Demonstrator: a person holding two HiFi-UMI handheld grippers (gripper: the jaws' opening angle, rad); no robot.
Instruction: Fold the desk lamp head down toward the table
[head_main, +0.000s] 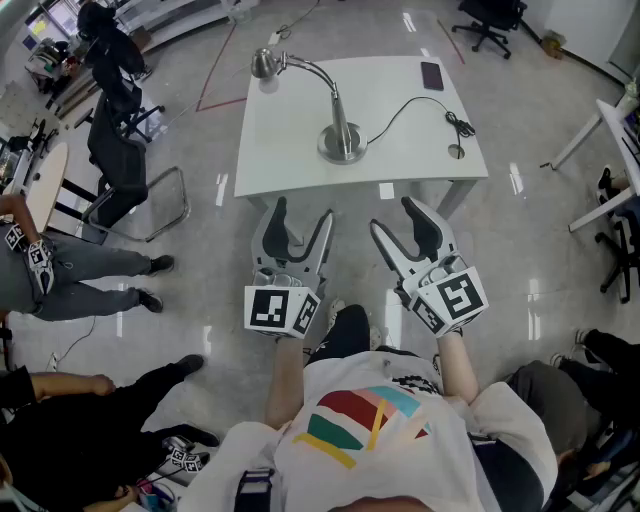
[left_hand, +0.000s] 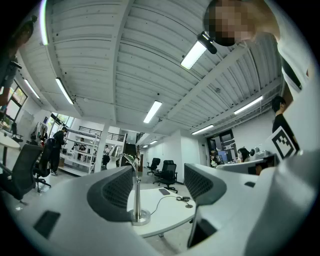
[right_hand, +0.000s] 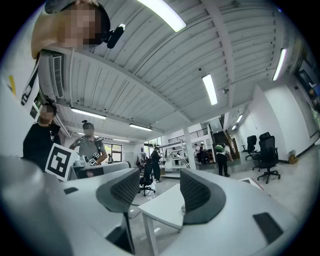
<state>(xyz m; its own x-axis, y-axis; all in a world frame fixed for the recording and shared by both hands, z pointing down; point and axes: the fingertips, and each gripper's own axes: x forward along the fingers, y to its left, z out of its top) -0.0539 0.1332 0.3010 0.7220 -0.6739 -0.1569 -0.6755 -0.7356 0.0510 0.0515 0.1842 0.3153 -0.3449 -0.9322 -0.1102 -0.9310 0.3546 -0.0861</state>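
Showing the approach: left tool and right tool hover, jaws apart and empty, off the counter's near edge, while the desk lamp stands mid-counter, its raised head near the far-left corner likely needing a reach and grasp next.

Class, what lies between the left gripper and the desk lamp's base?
Only bare table separates the open left gripper from the desk lamp, as the head view shows.
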